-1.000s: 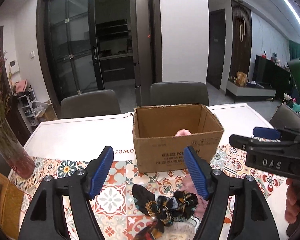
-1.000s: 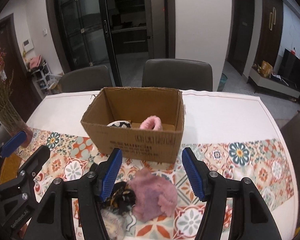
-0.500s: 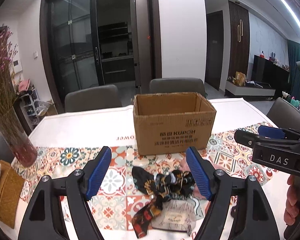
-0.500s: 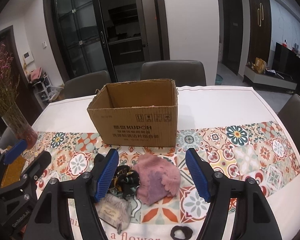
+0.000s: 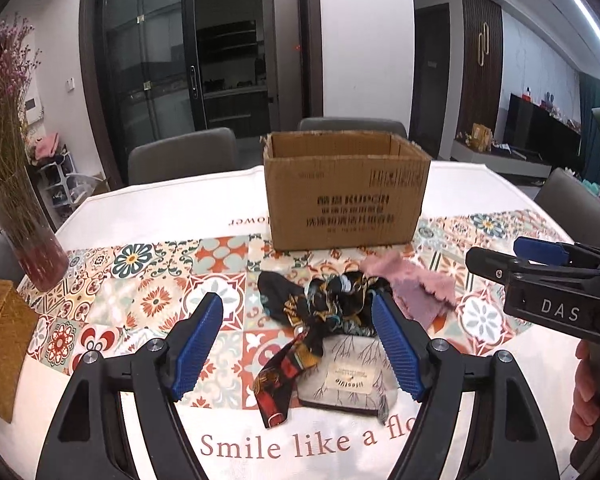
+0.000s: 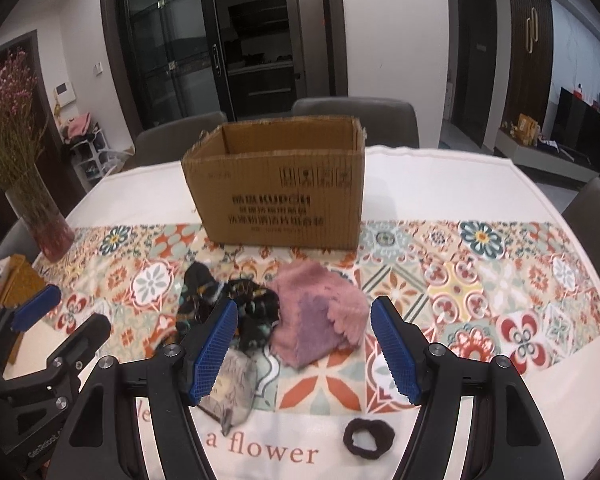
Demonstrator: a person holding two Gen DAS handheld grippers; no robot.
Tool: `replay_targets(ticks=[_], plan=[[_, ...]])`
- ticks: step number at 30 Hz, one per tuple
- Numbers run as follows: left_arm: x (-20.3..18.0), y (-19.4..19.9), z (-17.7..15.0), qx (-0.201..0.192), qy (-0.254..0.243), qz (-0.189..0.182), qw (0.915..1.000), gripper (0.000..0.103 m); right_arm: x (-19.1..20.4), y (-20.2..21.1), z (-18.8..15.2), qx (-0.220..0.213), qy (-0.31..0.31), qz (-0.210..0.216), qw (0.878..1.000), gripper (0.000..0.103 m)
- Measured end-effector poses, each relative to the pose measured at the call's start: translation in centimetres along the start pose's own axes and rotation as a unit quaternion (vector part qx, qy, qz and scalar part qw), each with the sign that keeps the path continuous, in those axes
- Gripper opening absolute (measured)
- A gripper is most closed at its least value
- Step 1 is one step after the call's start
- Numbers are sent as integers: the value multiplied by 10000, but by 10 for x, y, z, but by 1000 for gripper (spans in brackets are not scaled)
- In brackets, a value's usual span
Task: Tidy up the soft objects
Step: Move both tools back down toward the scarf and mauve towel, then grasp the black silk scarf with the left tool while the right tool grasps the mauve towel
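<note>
An open cardboard box stands on the table behind a heap of soft things. The heap holds a black patterned scarf, a pink fluffy cloth and a pale fabric pouch. A black hair tie lies near the front edge. My left gripper is open, low over the scarf and pouch. My right gripper is open, low over the pink cloth. Both are empty.
A glass vase of dried purple flowers stands at the left. A yellow-brown cushion lies at the left table edge. Grey chairs stand behind the table. The tablecloth is patterned.
Both grippers have pulled back from the box and dropped lower toward the heap. The box now looks farther off and its inside is hidden. Both stay open.
</note>
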State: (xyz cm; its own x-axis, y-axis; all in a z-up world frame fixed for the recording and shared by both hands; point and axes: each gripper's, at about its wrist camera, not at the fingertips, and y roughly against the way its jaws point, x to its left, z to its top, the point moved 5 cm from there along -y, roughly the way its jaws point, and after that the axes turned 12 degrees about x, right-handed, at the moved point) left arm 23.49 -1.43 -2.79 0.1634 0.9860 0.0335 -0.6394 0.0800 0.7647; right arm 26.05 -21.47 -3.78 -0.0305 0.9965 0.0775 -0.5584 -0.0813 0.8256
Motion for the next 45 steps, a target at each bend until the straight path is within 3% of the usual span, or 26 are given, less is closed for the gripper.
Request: replay_targets(ticks=[14,23,31,36,45], plan=[[-17,-46,-16,199,-223,-138,9995,76,-14,-49,-22,439,-66,-4,9990,70],[-26,-81,-11,465,-404,-294,9977,76,-26,-85,-23,873,-202,120,9959,70],[-28,-116,-1,800,-262,-549,9949,76,-32,-115,-16,1137,-370,261,9925,70],[-28,-138,2,1016,-157,-603,9929,72,-37,-134,-12,1305,-544,292,9895,70],[-27,-168,0,1444,-60,-641,9874,56,-44,-158,-6,1393,-676,158,9878,70]])
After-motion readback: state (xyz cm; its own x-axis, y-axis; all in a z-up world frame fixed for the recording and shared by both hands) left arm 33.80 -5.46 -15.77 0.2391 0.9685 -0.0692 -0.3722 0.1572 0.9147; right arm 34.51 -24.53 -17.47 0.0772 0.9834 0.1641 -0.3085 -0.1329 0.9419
